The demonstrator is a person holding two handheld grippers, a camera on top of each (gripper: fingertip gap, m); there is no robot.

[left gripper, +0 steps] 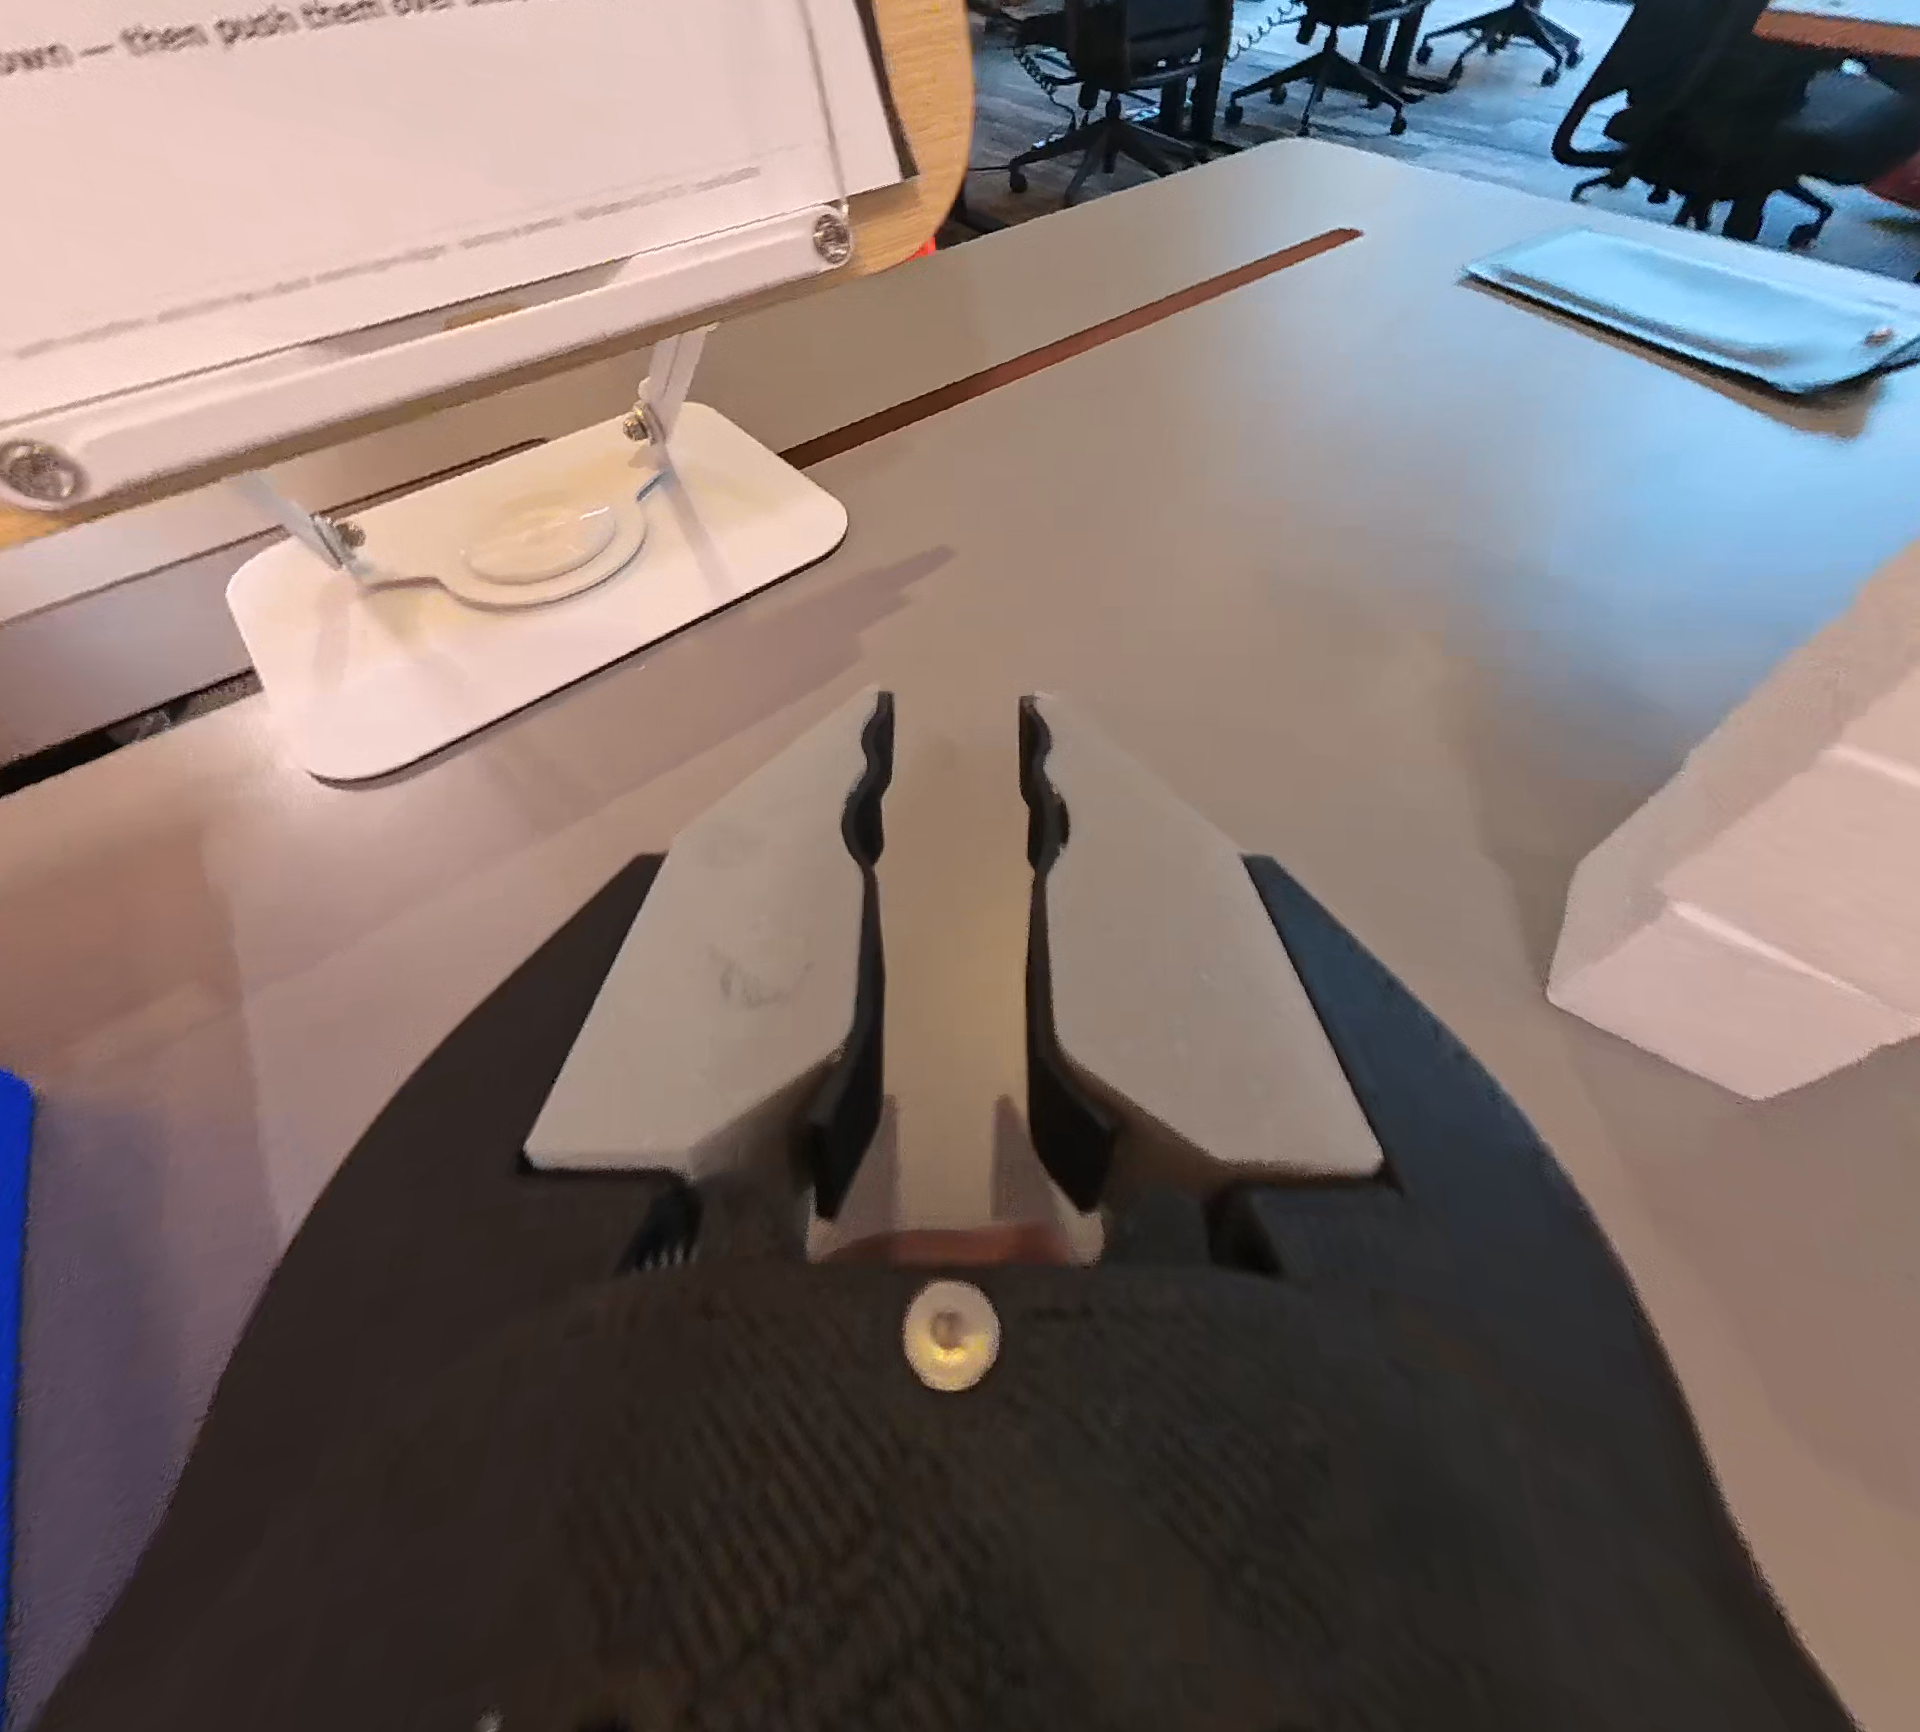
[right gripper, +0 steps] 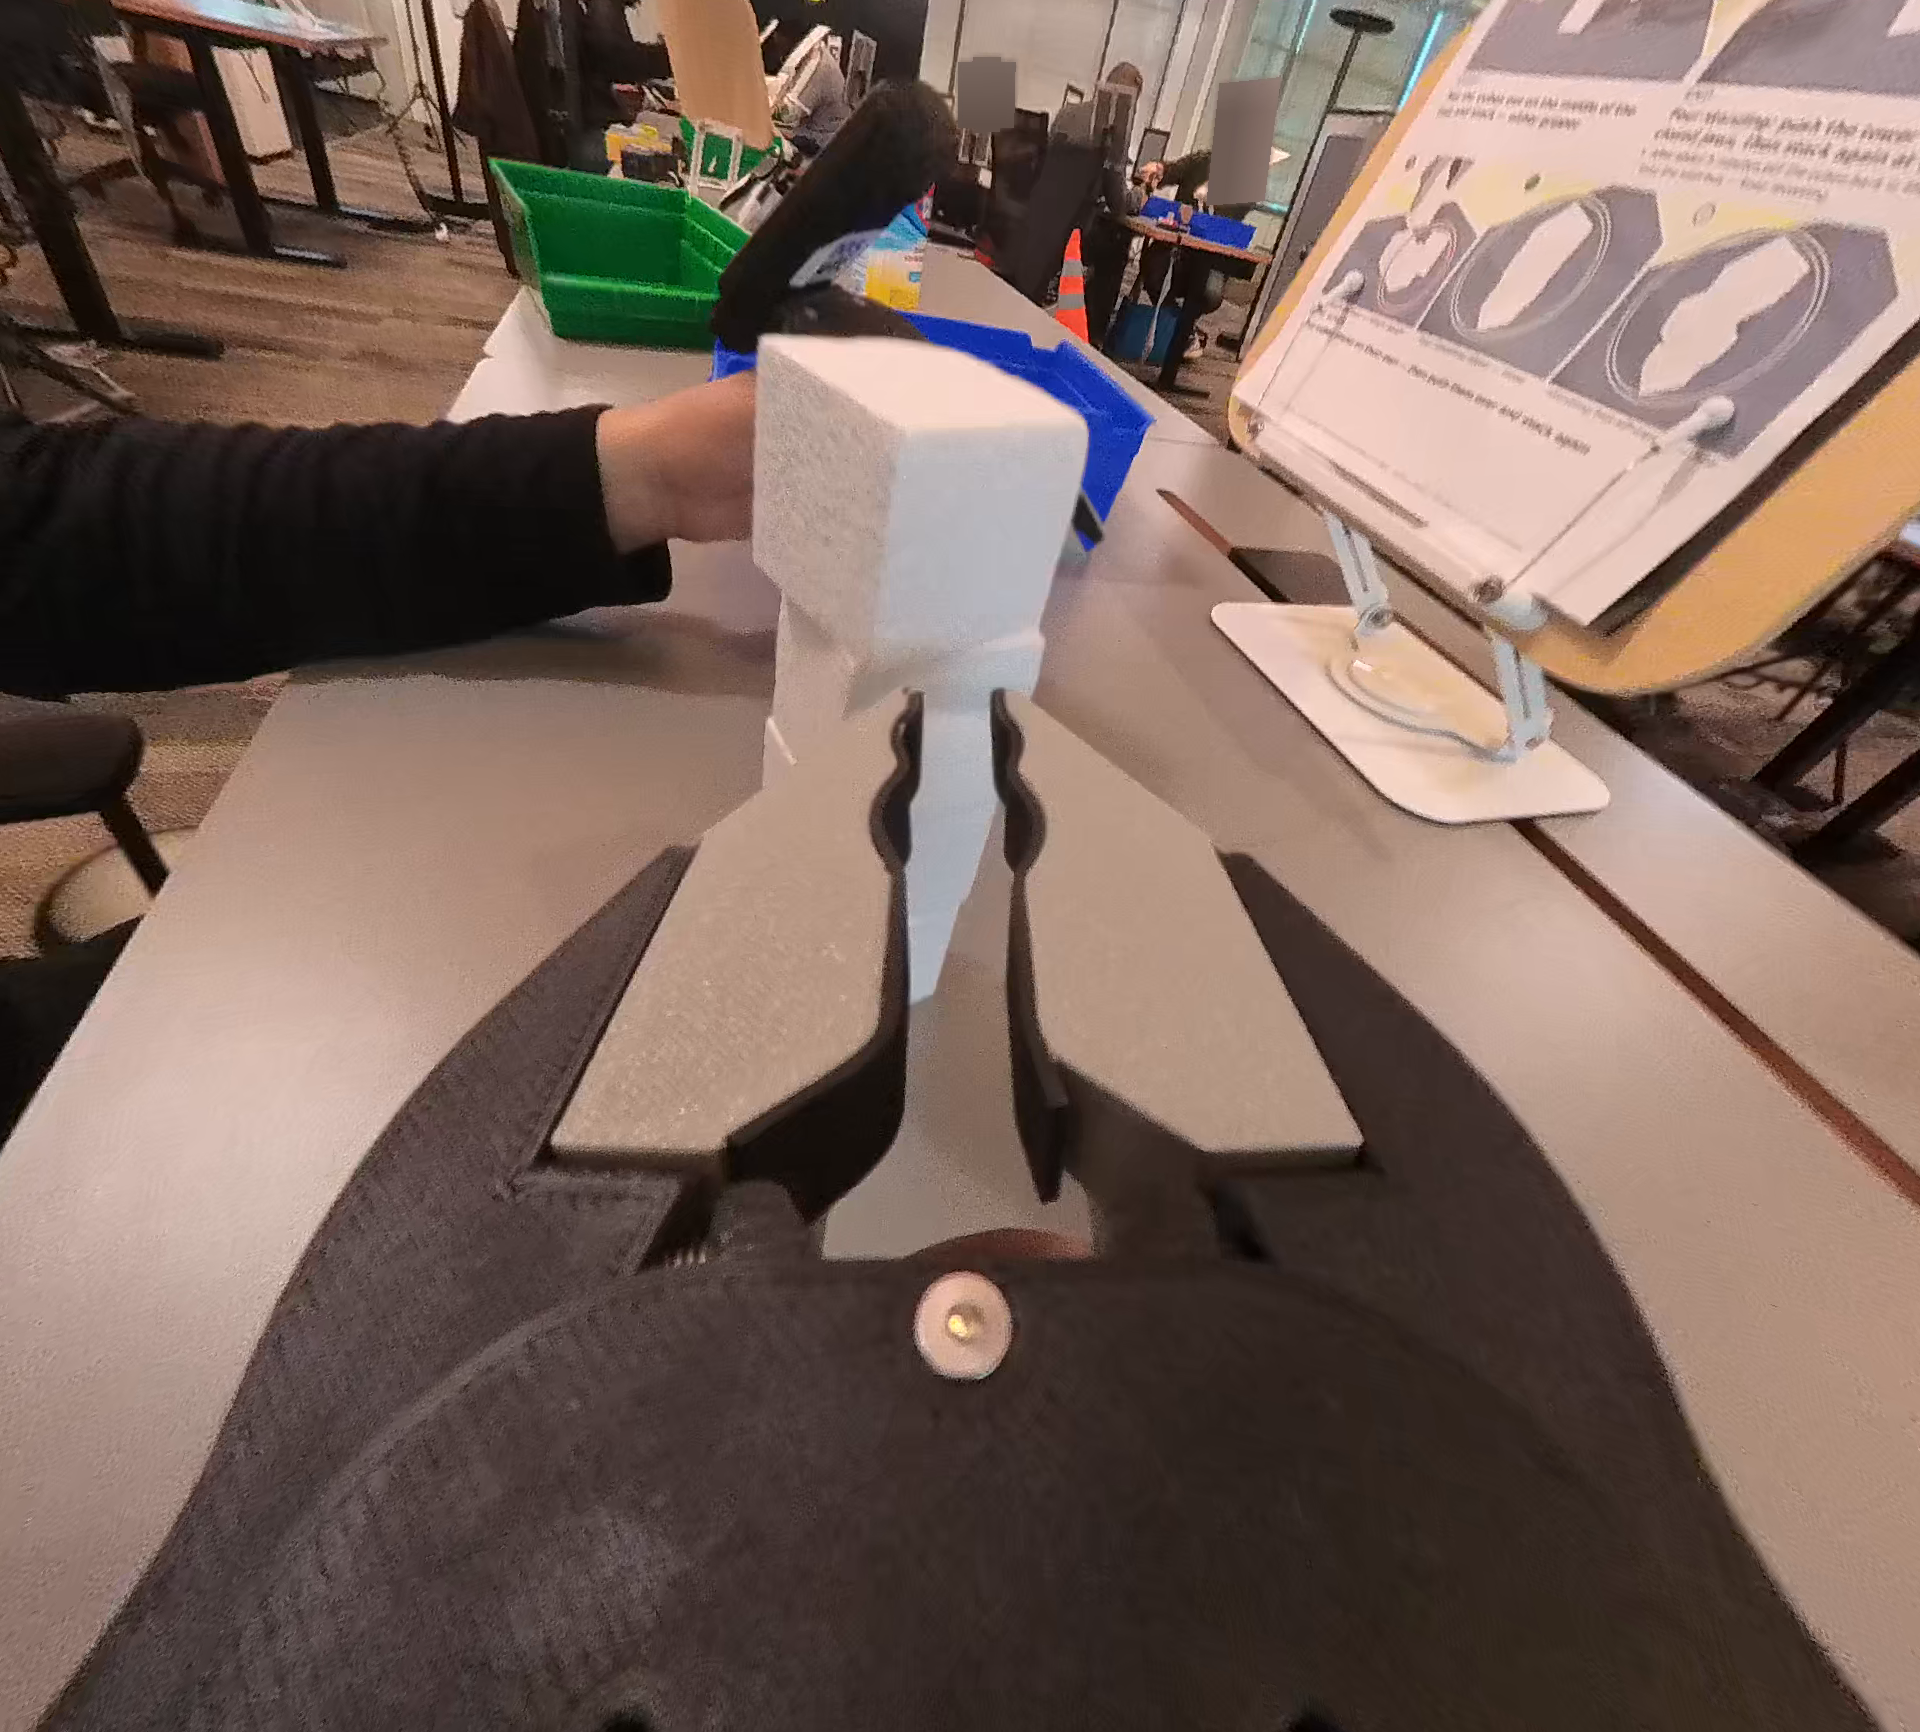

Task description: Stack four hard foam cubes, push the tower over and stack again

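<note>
At the far left of the right wrist view, a person's sleeved arm [right gripper: 312, 529] reaches in along the worktop [right gripper: 416, 851], its hand [right gripper: 675, 477] carrying the left hand-held gripper [right gripper: 831, 228] just behind the tower. That gripper's own view shows its jaws set to a narrow gap with nothing between them, the cubes lying off to its right. In the middle stands the tower of white foam cubes [right gripper: 914, 560], its top cube [right gripper: 914, 477] sitting skewed on the ones below (the count is hard to tell, since the lower cubes are partly hidden). The right hand-held gripper [right gripper: 954, 716] sits near, pointed at the stack, jaws also narrowly parted and gripping nothing. Far right stands an instruction board on a white stand [right gripper: 1413, 726].

The risk, as I judge it: the twisted top cube could slide off early if either gripper brushes the stack, and a hard shove could send cubes off the worktop edge or into the stand.
</note>
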